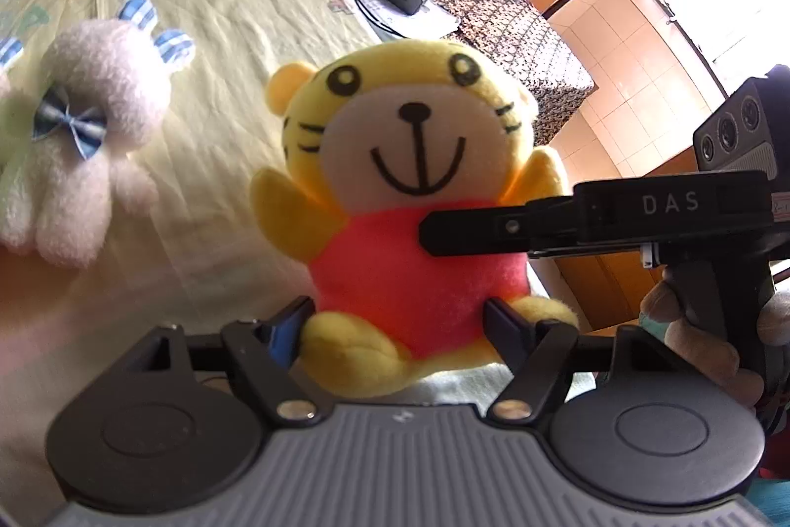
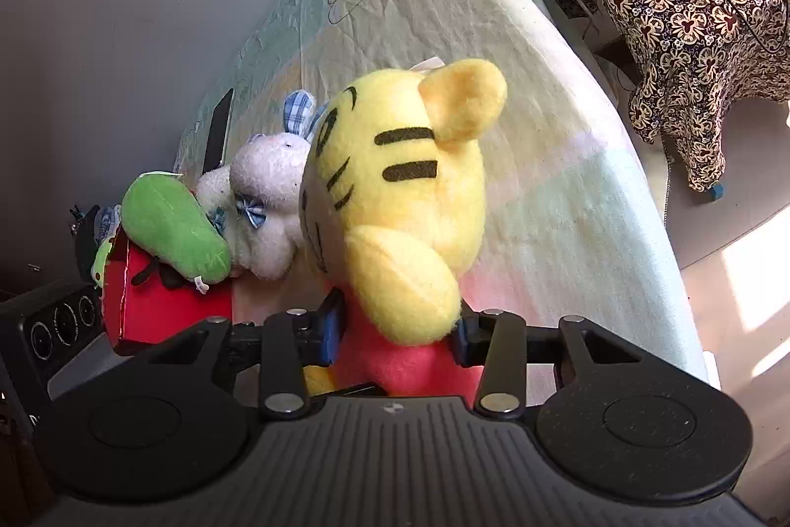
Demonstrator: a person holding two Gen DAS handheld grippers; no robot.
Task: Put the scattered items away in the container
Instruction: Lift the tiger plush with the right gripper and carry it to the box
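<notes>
Tiger plush held upright above the bed, its red body clamped between both the left gripper and the right gripper; white plush lies left.

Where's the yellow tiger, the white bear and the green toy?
yellow tiger (image 1: 419, 161): left wrist view, on its face.
white bear (image 1: 84, 141): left wrist view, on its body.
green toy (image 2: 173, 225): right wrist view, on its middle.

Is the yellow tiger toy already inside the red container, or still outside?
Outside. The yellow tiger toy sits between the right gripper's fingers, beside the red container, which holds a green plush.
</notes>
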